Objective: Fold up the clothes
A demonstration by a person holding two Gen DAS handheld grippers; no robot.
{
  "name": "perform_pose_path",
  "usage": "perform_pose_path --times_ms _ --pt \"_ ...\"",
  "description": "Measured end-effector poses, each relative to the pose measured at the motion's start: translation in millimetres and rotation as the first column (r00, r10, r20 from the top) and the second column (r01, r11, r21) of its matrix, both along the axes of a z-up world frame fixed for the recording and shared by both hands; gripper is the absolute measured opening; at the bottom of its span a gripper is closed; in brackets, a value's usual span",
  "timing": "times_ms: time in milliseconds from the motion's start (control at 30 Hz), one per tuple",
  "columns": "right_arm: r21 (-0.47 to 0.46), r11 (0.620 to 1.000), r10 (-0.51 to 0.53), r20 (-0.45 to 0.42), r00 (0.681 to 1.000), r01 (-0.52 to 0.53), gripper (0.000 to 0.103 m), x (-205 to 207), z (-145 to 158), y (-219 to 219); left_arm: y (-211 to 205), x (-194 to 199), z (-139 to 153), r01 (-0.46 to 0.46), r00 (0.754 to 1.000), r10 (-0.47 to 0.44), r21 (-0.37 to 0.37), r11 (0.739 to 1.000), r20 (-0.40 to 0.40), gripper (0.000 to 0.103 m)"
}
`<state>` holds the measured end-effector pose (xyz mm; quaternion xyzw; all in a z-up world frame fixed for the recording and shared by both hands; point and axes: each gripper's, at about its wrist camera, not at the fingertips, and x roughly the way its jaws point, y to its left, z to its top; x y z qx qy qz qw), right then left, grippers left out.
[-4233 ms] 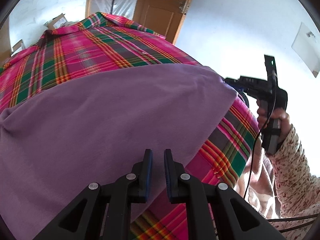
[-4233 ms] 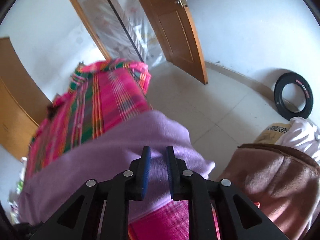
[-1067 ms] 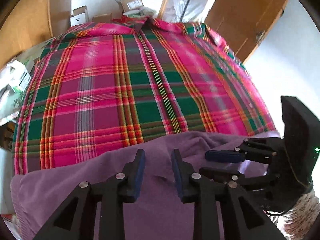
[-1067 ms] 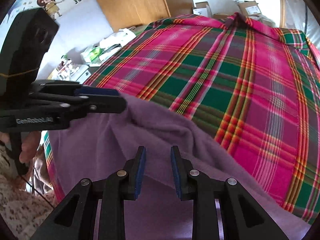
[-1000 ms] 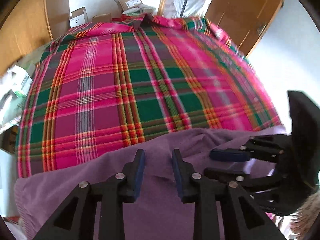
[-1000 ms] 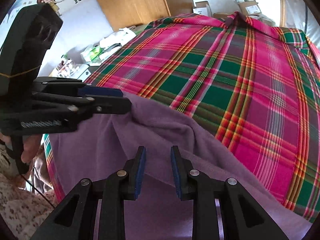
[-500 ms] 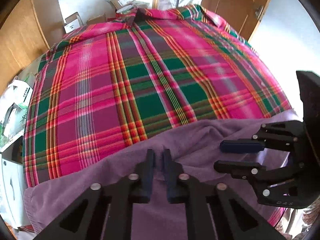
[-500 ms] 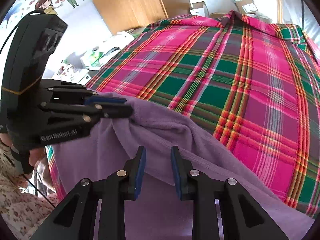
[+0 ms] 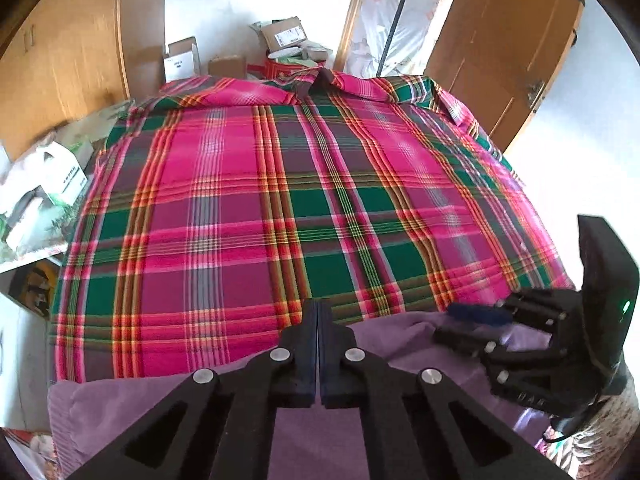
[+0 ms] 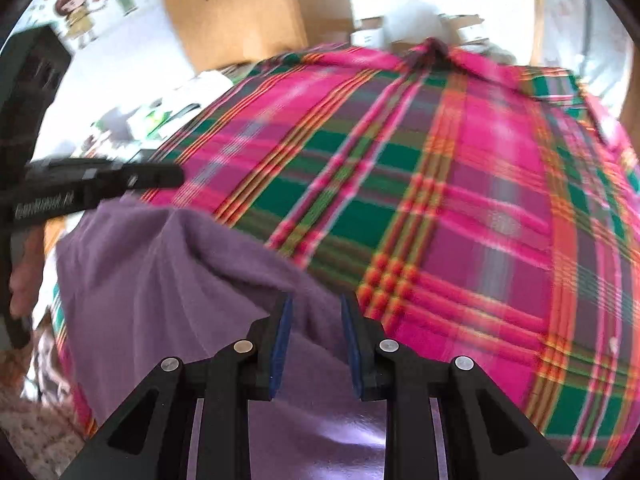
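Left gripper (image 9: 319, 312): its two fingers are pressed together with no gap, at the far edge of the purple garment; whether cloth is pinched between them cannot be told.
Right gripper (image 10: 316, 312): jaws stand apart, straddling a raised fold of the garment; the blue pads (image 10: 281, 340) are not closed on it.
Purple garment (image 9: 316, 440): lies at 6 o'clock in both views, spread over the near edge of the bed, with a ridge running toward 9 o'clock in the right wrist view.
Plaid blanket (image 9: 256, 208): covers the bed from centre to 12 o'clock, beneath the garment.
Cardboard boxes (image 9: 280, 34): on the floor at 12 o'clock, beyond the bed.
Wooden door (image 9: 504, 40): at 1 o'clock.
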<state>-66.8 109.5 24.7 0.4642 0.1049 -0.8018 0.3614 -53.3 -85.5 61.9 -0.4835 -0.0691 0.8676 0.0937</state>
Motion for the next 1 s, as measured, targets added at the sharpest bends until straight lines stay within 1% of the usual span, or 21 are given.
perform_pose_path --times_ms 33,133,233,300,367,400,467,500,533,600,800,833,900,967,1000 --pt "0.005 1.0 0.019 -0.002 1.0 -0.019 0.027 1 -1 -3 -1 0 0 0.0 1.0 -0.001 0.013 1.0 0.004 0.0" --pt "0.032 0.997 0.07 -0.019 0.997 -0.07 0.027 2 -1 -11 2 -1 -3 -0.005 1.0 0.005 0.003 1.0 0.013 0.0" --pt "0.052 0.995 0.09 -0.022 0.996 -0.089 0.027 -1 0 -16 -6 0 -5 -0.018 1.0 0.017 0.039 0.999 0.025 0.001" --pt "-0.028 0.994 0.109 0.035 0.993 -0.108 0.027 -7 4 -14 -14 2 -7 -0.03 0.999 0.028 0.061 0.998 0.03 0.001" --pt "-0.125 0.986 0.123 0.122 0.985 -0.108 0.027 -16 4 -11 -24 5 -11 -0.051 0.998 0.049 0.071 0.996 0.039 0.001" --pt "-0.185 0.978 0.13 0.191 0.973 -0.094 0.027 -23 2 -8 -28 7 -14 -0.061 0.997 0.057 0.075 0.995 0.044 0.001" --pt "-0.284 0.958 0.146 0.329 0.933 -0.05 0.027 -34 -4 -4 -38 10 -19 -0.081 0.996 0.075 0.095 0.992 0.056 0.001" --pt "-0.283 0.957 0.159 0.339 0.927 -0.06 0.028 -35 -5 -7 -43 11 -22 -0.092 0.994 0.085 0.105 0.99 0.065 0.001" --pt "-0.282 0.957 0.171 0.35 0.921 -0.071 0.033 -35 -6 -10 -47 12 -25 -0.104 0.992 0.096 0.111 0.988 0.077 0.001" --pt "-0.28 0.956 0.195 0.371 0.908 -0.091 0.04 -35 -9 -16 -54 14 -32 -0.124 0.989 0.113 0.114 0.986 0.096 0.002" --pt "-0.278 0.948 0.265 0.431 0.863 -0.152 0.042 -37 -16 -35 -61 14 -40 -0.139 0.985 0.126 0.115 0.984 0.115 0.002" --pt "-0.277 0.947 0.274 0.431 0.86 -0.163 0.043 -37 -16 -38 -61 14 -41 -0.138 0.985 0.125 0.115 0.984 0.116 0.002" --pt "-0.285 0.94 0.301 0.44 0.846 -0.186 0.044 -37 -17 -44 -61 13 -43 -0.135 0.985 0.12 0.114 0.984 0.123 0.002" --pt "-0.299 0.932 0.33 0.459 0.825 -0.206 0.044 -39 -21 -50 -62 12 -45 -0.136 0.984 0.121 0.115 0.984 0.128 0.002" --pt "-0.308 0.929 0.337 0.467 0.818 -0.206 0.046 -39 -22 -53 -62 11 -46 -0.135 0.984 0.12 0.117 0.984 0.131 0.002"
